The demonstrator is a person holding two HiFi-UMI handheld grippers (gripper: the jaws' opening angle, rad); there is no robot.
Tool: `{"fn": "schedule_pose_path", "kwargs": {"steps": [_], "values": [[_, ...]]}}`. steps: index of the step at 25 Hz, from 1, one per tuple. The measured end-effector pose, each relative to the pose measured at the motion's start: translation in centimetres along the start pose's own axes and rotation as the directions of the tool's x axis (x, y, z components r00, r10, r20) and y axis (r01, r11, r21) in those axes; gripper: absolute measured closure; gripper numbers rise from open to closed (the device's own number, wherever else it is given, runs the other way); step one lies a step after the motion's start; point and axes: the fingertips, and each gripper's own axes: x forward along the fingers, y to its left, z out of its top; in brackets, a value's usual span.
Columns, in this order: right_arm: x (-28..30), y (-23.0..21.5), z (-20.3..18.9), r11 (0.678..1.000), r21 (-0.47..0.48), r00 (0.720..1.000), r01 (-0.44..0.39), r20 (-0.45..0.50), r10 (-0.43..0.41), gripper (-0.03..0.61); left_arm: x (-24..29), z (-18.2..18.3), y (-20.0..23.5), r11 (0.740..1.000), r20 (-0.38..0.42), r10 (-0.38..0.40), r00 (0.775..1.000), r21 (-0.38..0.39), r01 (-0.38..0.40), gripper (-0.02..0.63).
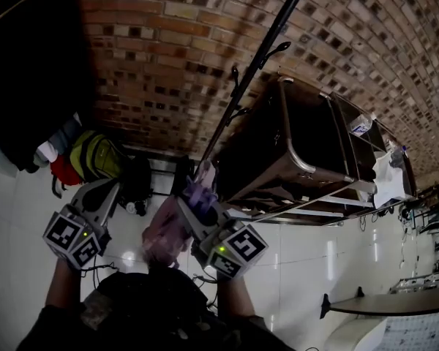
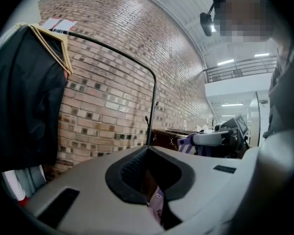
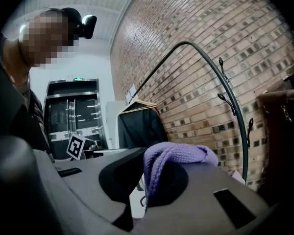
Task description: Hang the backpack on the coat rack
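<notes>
A pink backpack (image 1: 164,232) hangs blurred between my two grippers. Its purple knitted strap (image 3: 179,153) is looped over the jaws of my right gripper (image 3: 154,158), which is shut on it (image 1: 199,189). My left gripper (image 1: 111,189) is shut and sits apart from the pack, to its left. In the left gripper view the jaws (image 2: 148,150) meet at the tips, and a bit of pink patterned fabric (image 2: 157,204) shows low in the slit; I cannot tell whether it is pinched. The black coat rack (image 1: 260,57) with curved hooks stands ahead by the brick wall (image 2: 154,97) (image 3: 225,82).
Dark garments on hangers (image 1: 22,64) hang at the left. Green and red bags (image 1: 91,156) and a black bag (image 1: 135,185) lie at the wall's foot. A brown cabinet on a metal frame (image 1: 278,145) stands right of the rack. The floor is white tile (image 1: 314,269).
</notes>
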Motion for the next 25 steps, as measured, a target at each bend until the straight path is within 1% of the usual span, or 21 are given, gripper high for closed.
{"fn": "schedule_pose_path", "kwargs": {"steps": [2, 5, 10, 14, 19, 22, 25], "values": [[0.2, -1.0, 0.2, 1.0, -0.002, 1.0, -0.013, -0.015, 0.013, 0.578, 1.0, 0.3, 0.1, 1.0, 0.0, 0.015, 1.0, 0.003, -0.015, 0.577], [0.8, -2.0, 0.8, 0.999, -0.009, 0.999, -0.032, -0.044, 0.032, 0.578, 2.3, 1.0, 0.2, 1.0, 0.005, 0.016, 1.0, 0.013, -0.016, 0.577], [1.5, -3.7, 2.3, 0.998, -0.036, 0.999, -0.045, -0.033, 0.043, 0.578, 4.1, 1.6, 0.8, 1.0, 0.012, 0.019, 1.0, 0.013, -0.019, 0.577], [1.8, -5.2, 3.4, 0.999, -0.041, 0.999, -0.032, -0.019, 0.031, 0.578, 6.1, 1.6, 1.1, 1.0, 0.006, -0.01, 1.0, 0.013, 0.009, 0.577], [2.7, -7.0, 3.7, 0.999, -0.035, 1.0, -0.022, -0.021, 0.021, 0.578, 9.2, 1.9, 2.0, 0.999, 0.007, -0.05, 0.999, 0.012, 0.05, 0.577], [4.2, -7.8, 3.9, 0.999, -0.037, 0.999, -0.038, -0.027, 0.037, 0.578, 11.4, 2.1, 2.8, 0.997, 0.007, -0.076, 0.997, 0.011, 0.076, 0.577], [6.2, -8.3, 4.0, 0.997, -0.05, 0.996, -0.065, -0.065, 0.062, 0.578, 13.7, 2.5, 3.8, 0.995, 0.013, -0.101, 0.995, 0.014, 0.101, 0.577]]}}
